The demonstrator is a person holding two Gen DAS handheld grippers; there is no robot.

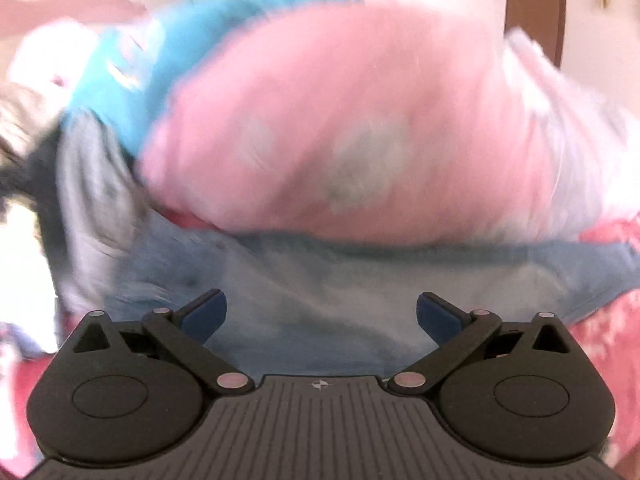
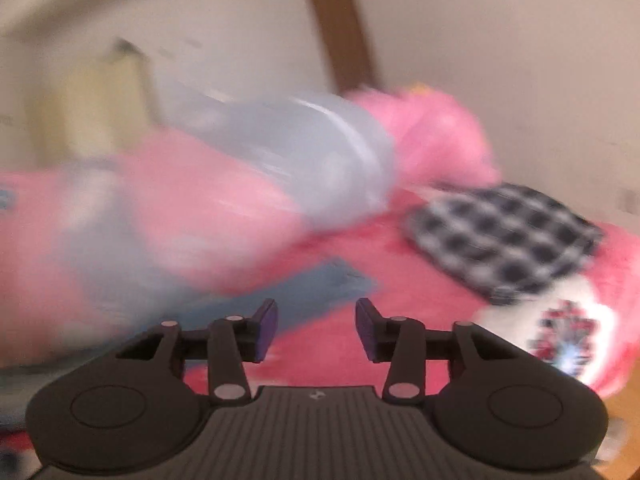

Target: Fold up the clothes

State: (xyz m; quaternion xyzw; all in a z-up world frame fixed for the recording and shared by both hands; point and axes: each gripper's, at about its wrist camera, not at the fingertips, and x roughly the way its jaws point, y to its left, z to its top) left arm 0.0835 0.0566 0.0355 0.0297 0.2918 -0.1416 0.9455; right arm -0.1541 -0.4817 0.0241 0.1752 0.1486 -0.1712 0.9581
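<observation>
Both views are smeared by motion. A pale blue garment (image 1: 304,292) lies spread just ahead of my left gripper (image 1: 322,314), which is wide open and holds nothing. Behind it rises a heap of clothes: a pink piece (image 1: 340,128), a bright blue one (image 1: 132,76) and a grey one (image 1: 92,184). In the right wrist view my right gripper (image 2: 316,330) is open and empty above the red bedspread (image 2: 360,280). A corner of the blue garment (image 2: 320,284) reaches toward it. The pink piece (image 2: 192,208) and a lavender piece (image 2: 320,152) lie beyond.
A folded black-and-white checked garment (image 2: 504,240) lies at the right on the bedspread, with a white printed piece (image 2: 560,332) nearer. A pink fluffy object (image 2: 440,136) sits at the back. A brown door (image 2: 344,32) and pale walls stand behind.
</observation>
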